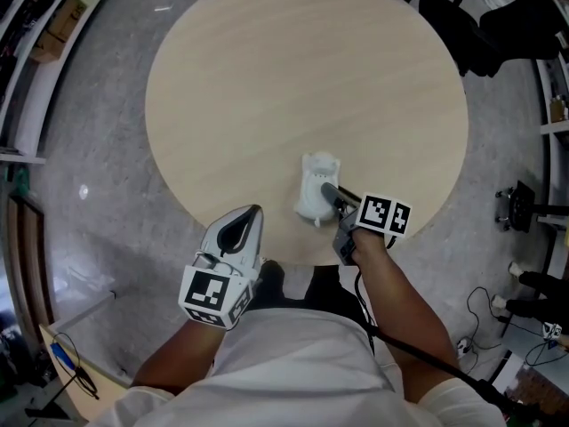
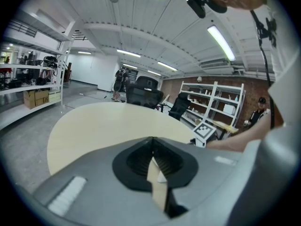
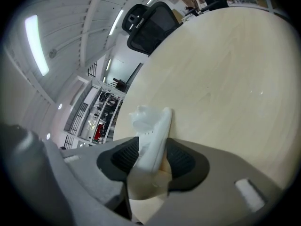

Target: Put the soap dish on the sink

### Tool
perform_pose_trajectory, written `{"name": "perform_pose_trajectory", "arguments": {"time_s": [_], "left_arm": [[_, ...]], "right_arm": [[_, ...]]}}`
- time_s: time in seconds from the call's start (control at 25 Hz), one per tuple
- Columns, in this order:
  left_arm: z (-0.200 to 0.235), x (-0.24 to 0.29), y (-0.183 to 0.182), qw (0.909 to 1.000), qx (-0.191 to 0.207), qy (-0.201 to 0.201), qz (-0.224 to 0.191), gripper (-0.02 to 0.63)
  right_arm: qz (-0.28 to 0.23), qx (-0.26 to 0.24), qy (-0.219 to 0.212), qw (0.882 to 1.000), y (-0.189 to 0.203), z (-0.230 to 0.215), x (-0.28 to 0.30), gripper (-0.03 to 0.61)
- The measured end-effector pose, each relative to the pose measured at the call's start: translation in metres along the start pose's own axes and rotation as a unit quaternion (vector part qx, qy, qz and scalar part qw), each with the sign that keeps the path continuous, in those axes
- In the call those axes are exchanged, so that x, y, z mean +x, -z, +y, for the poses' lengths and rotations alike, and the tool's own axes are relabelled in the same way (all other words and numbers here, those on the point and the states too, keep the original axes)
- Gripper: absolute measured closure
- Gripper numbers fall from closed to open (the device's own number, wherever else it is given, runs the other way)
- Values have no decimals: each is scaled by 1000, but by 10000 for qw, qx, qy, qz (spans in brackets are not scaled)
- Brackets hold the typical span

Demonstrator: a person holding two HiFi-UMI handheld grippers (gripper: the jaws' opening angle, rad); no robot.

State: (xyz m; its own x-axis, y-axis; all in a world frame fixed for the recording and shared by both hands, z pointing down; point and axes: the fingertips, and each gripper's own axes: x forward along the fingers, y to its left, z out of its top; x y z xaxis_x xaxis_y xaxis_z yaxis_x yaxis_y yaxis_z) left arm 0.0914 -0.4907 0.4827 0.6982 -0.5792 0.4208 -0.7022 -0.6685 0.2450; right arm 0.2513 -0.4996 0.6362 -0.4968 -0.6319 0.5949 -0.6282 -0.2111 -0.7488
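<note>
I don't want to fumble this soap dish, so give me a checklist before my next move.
1. The soap dish sits between the right tongs: ok.
2. The right tongs clamp it: not ok; open, gap beside one pad.
3. Dish rests on the table, near its edge: ok.
4. The left tongs are shut, empty, away from the dish: ok.
5. A sink in sight: not ok; none shows.

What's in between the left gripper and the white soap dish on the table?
Nothing but bare table. The head view shows an empty stretch of tabletop between the left gripper and the soap dish.
</note>
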Motion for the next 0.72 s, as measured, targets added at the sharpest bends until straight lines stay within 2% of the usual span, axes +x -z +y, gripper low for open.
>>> {"name": "perform_pose_trajectory", "arguments": {"time_s": [0.24,0.4,0.52,0.72], "left_arm": [[2,-7,-7,9999,91,77,-88,609],[-1,-8,-18,9994,178,184,-221,609],[0,-11,-27,9986,255,295,-344,609],[-3,-22,-35,9966,432,522,-470,608]], "right_arm": [[-212,-372,156,9990,-7,1,-10,390],[-592,-339,164,9975,-17,3,-34,390],[-933,-446,-4,9946,-24,22,-55,391],[-1371,-1115,-334,9837,-20,74,-98,575]]}}
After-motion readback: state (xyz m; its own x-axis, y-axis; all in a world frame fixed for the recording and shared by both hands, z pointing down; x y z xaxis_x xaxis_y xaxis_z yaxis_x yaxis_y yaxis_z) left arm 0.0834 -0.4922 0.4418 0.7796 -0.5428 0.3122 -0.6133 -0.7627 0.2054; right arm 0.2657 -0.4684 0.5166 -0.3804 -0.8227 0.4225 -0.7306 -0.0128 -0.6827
